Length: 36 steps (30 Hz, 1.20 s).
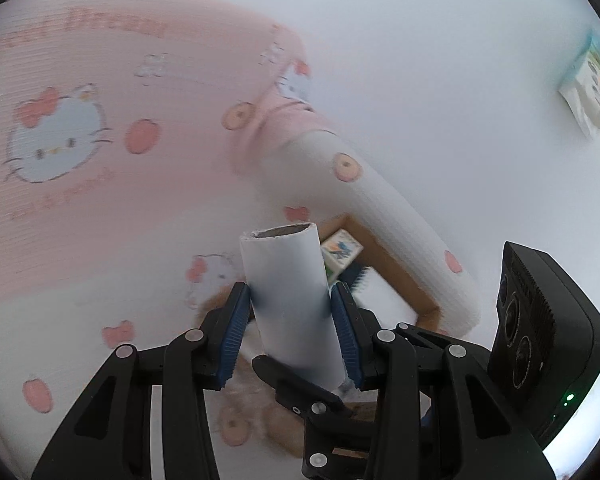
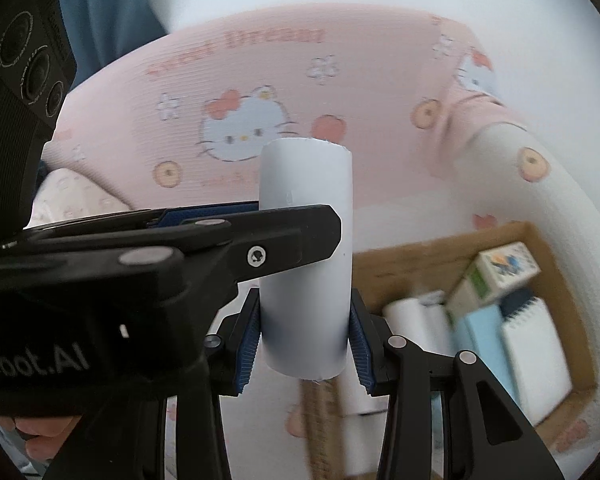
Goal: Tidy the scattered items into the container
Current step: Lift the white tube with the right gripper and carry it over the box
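The pink Hello Kitty cloth [image 2: 260,92] carries blurred red lettering whose second word reads "Dream"; the first word cannot be made out. The left gripper [image 2: 296,224], seen from the right wrist, bears white letters ending "obot.AI". Print on the boxes is too blurred.

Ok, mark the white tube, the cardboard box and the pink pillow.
white tube [image 2: 306,264]: right wrist view, middle of its side wall.
cardboard box [image 2: 428,262]: right wrist view, bare far wall.
pink pillow [image 1: 148,92]: left wrist view, printed front face.
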### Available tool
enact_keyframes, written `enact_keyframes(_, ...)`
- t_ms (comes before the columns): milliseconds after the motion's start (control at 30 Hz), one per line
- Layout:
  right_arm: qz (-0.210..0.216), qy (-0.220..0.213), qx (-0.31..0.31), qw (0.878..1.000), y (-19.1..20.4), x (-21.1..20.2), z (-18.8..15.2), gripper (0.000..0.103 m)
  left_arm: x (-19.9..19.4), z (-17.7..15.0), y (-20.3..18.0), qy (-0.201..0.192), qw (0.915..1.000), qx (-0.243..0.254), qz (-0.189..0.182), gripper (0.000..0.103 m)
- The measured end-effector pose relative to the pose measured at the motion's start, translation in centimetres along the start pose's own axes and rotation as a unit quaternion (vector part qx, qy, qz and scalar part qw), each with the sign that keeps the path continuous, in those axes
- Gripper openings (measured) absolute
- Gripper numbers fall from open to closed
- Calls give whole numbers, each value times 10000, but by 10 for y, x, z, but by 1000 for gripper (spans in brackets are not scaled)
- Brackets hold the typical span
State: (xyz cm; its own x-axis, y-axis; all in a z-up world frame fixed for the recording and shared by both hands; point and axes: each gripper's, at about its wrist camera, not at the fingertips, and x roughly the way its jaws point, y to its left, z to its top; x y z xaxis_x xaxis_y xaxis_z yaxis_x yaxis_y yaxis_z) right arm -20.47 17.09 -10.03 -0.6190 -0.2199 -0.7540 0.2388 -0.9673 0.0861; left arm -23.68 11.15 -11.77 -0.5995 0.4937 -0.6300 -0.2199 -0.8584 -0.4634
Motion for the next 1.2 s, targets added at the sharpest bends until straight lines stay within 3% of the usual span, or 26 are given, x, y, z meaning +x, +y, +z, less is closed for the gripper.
enact_keyframes(233,3,148,110,9998,-35,0,-4,38,23,12,-10,362,9992,3,-172,45)
enact_keyframes(367,391,299,349,9982,-58,11,-11,38,41,14,-5,717,9970,-209,-214,45)
enact_keyframes(533,992,929,868,9869,-84,41,-23,38,79,5,14,1413,9855,-922,-188,45)
enact_keyframes(700,1274,1222,1194,9770,-98,63,-36,38,102,-5,20,1813,9766,-1149,102,45)
enact_keyframes(900,1381,1475,1357,9699,-107,79,-42,38,126,-10,5,2040,9745,-719,597,45)
enact_keyframes(1100,1613,1755,1684,9565,-118,98,-47,38,142,-13,19,2184,9685,-983,679,43)
enact_keyframes(1200,1680,1887,1686,9528,-116,106,-47,38,142,-14,17,2181,9694,-738,849,41)
